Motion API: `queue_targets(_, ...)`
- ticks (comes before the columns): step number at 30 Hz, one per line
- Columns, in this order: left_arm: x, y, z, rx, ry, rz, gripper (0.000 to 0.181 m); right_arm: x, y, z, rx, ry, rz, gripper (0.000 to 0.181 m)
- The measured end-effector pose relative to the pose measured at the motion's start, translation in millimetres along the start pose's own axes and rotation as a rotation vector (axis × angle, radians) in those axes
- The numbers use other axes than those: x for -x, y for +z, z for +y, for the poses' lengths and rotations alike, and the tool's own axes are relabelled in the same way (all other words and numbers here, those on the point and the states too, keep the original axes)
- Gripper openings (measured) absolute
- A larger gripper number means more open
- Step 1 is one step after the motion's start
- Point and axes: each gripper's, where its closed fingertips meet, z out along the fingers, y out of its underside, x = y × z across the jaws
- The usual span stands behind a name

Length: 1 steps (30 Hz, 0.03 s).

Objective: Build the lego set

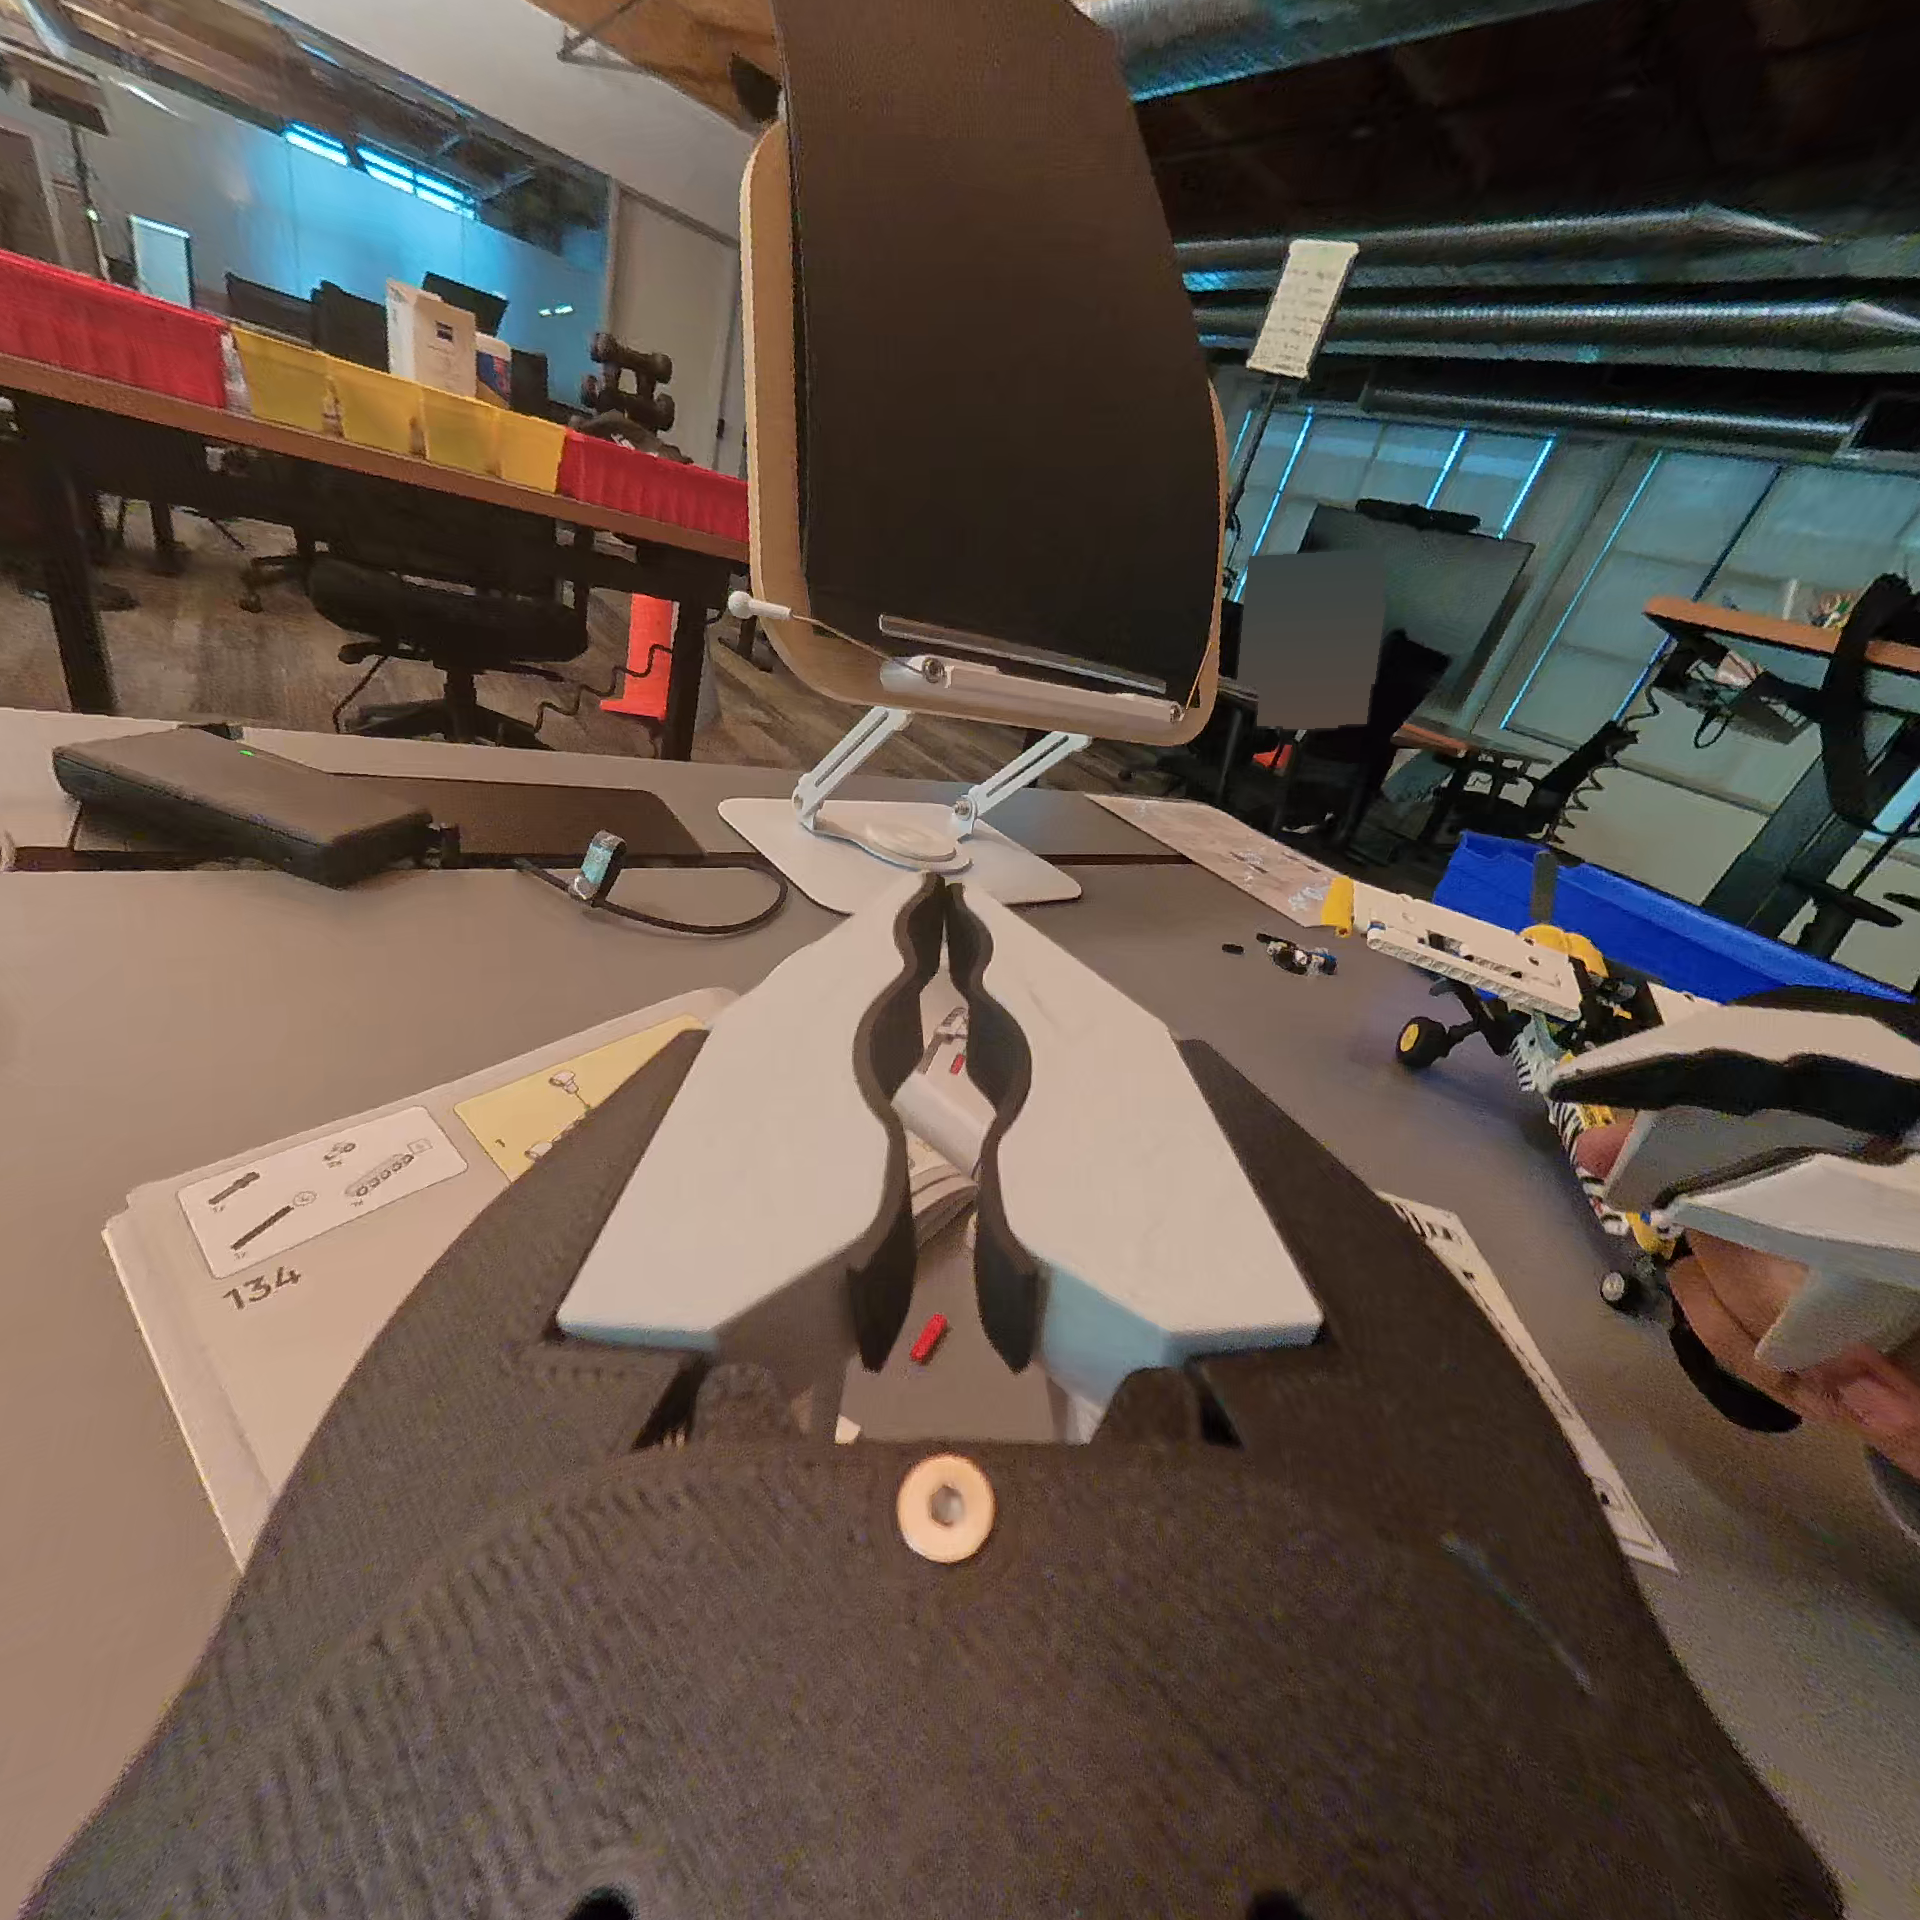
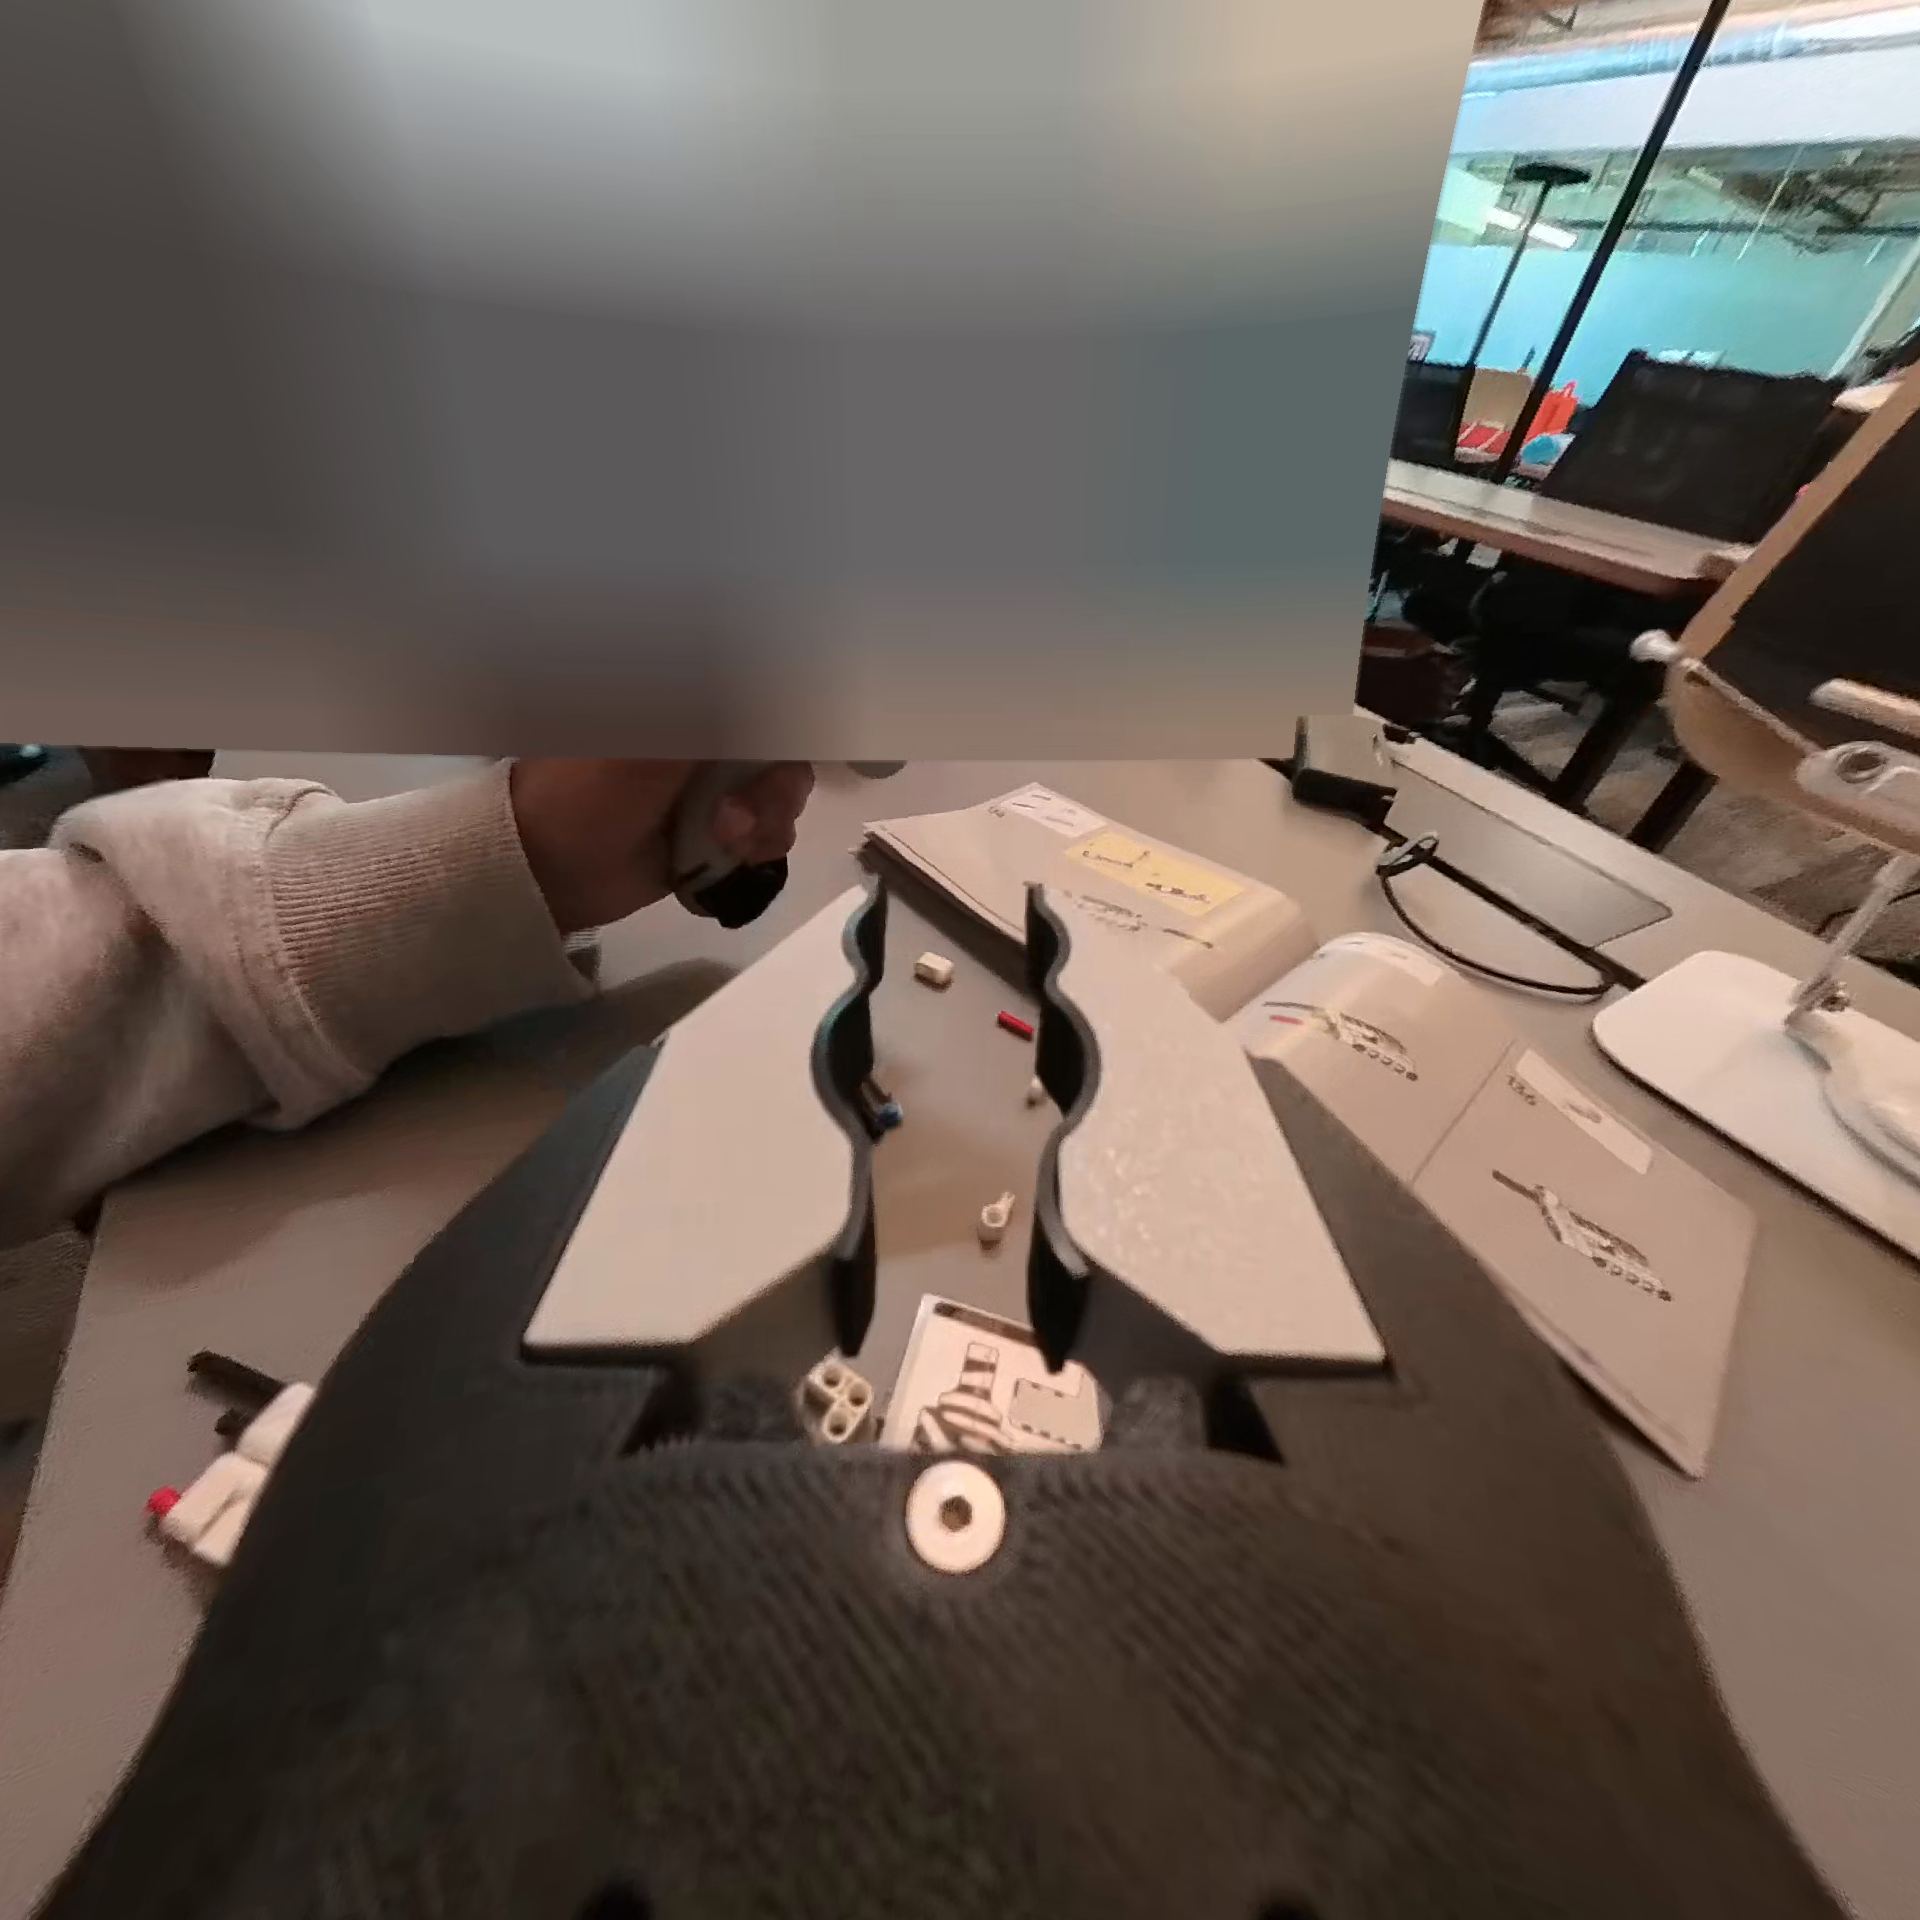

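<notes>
My left gripper (image 1: 940,896) is shut and empty, held above the open instruction booklet (image 1: 343,1247). A small red piece (image 1: 928,1337) lies on the table under it. The partly built yellow, white and black lego model (image 1: 1496,971) stands at the right, beside my right gripper (image 1: 1600,1148). In the right wrist view my right gripper (image 2: 954,914) is open and empty over loose parts: a white piece (image 2: 935,968), a red piece (image 2: 1014,1023), a blue and black pin (image 2: 883,1117) and a white connector (image 2: 995,1216). A striped sticker sheet (image 2: 997,1392) lies near its base.
A tablet on a stand (image 1: 987,416) is at the back centre, with its base (image 2: 1745,1049) on the table. A black power bank (image 1: 239,800) with a cable is at the back left and a blue bin (image 1: 1662,935) at the right. A person's sleeve (image 2: 260,935) rests at the left. Left tips to right tips: about 15 centimetres. Between my right fingertips and the white connector (image 2: 995,1216) there is roughly 12 centimetres.
</notes>
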Motion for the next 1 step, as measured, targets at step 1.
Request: queue_targets(1, -0.9, -0.4, 2.1, 0.009, -0.003, 0.008, 0.000, 0.6, -0.3, 0.9, 0.001, 0.032, -0.017, 0.026)
